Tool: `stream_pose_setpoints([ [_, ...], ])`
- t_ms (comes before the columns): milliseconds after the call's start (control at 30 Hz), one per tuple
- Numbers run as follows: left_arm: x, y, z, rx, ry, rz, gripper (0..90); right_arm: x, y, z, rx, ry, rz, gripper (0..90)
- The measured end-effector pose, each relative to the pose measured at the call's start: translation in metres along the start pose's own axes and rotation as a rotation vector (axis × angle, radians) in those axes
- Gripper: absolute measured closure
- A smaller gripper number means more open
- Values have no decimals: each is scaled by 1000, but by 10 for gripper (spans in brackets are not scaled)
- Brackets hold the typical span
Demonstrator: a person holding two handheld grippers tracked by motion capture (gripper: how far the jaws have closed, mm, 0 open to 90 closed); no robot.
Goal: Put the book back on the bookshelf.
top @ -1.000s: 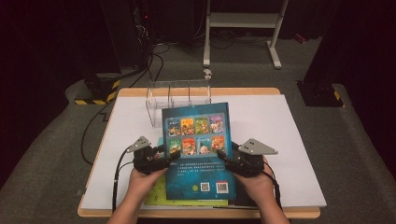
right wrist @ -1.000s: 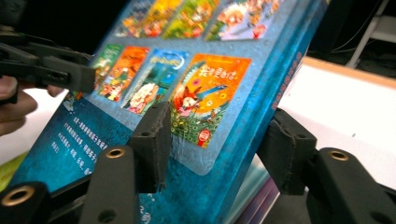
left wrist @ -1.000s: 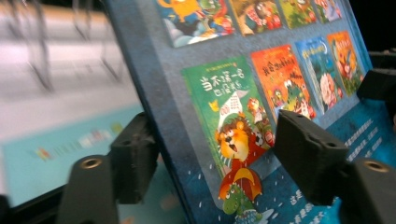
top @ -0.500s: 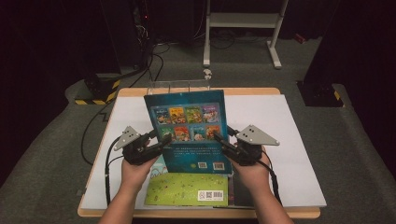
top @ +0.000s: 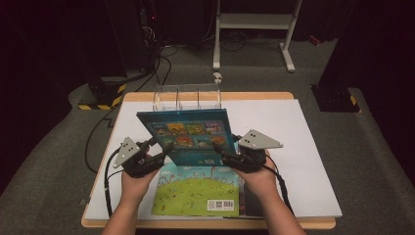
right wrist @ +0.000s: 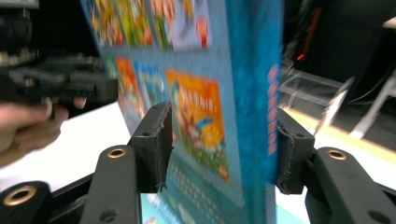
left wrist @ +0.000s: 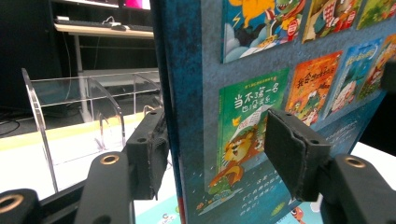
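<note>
A blue picture book (top: 188, 134), its back cover printed with small cover pictures, is held up off the table and tilted, top edge toward the far side. My left gripper (top: 164, 151) is shut on its lower left edge and my right gripper (top: 221, 152) on its lower right edge. In the left gripper view the blue book (left wrist: 261, 102) stands between the two pads (left wrist: 294, 158). The right gripper view shows the book's spine (right wrist: 266, 93) against the right pad, with the other hand farther off. A green picture book (top: 195, 188) lies flat beneath, near the front edge.
A clear acrylic rack (top: 188, 98) with several slots stands at the table's far edge, just beyond the lifted book. A white board (top: 303, 147) covers the wooden table. Cables and a white stand (top: 254, 29) sit on the floor behind.
Both grippers have lifted the blue book higher and carried it toward the rack, tipping it more upright. More of the green book beneath now shows.
</note>
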State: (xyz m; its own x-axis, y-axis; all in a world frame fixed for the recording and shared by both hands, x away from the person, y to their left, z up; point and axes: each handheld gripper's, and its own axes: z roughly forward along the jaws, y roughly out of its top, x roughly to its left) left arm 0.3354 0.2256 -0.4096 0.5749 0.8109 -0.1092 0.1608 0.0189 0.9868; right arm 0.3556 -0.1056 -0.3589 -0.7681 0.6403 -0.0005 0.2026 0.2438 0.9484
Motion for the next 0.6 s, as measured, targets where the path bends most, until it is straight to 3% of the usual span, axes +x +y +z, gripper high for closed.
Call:
stream_pose_setpoints([
  [100, 2, -2, -1, 7, 16, -5, 389, -1, -3, 8, 60, 31, 1, 499],
  [233, 11, -3, -10, 9, 43, -3, 388, -2, -4, 12, 77, 64, -3, 554],
  [300, 22, -5, -17, 15, 64, -22, 399, -4, -5, 15, 87, 147, 2, 633],
  [367, 26, -6, -19, 23, 69, -28, 419, -3, -5, 16, 84, 166, -11, 672],
  [433, 34, -8, -23, 52, 91, -32, 422, 0, -7, 18, 82, 223, -36, 769],
  [500, 40, -9, -28, 56, 115, -39, 415, 11, -8, 21, 76, 208, -95, 826],
  [533, 43, -8, -30, 57, 119, -43, 419, 16, -8, 22, 86, 175, -89, 824],
  [600, 44, -5, -36, 48, 136, -25, 416, 15, -11, 29, 53, 178, -48, 829],
])
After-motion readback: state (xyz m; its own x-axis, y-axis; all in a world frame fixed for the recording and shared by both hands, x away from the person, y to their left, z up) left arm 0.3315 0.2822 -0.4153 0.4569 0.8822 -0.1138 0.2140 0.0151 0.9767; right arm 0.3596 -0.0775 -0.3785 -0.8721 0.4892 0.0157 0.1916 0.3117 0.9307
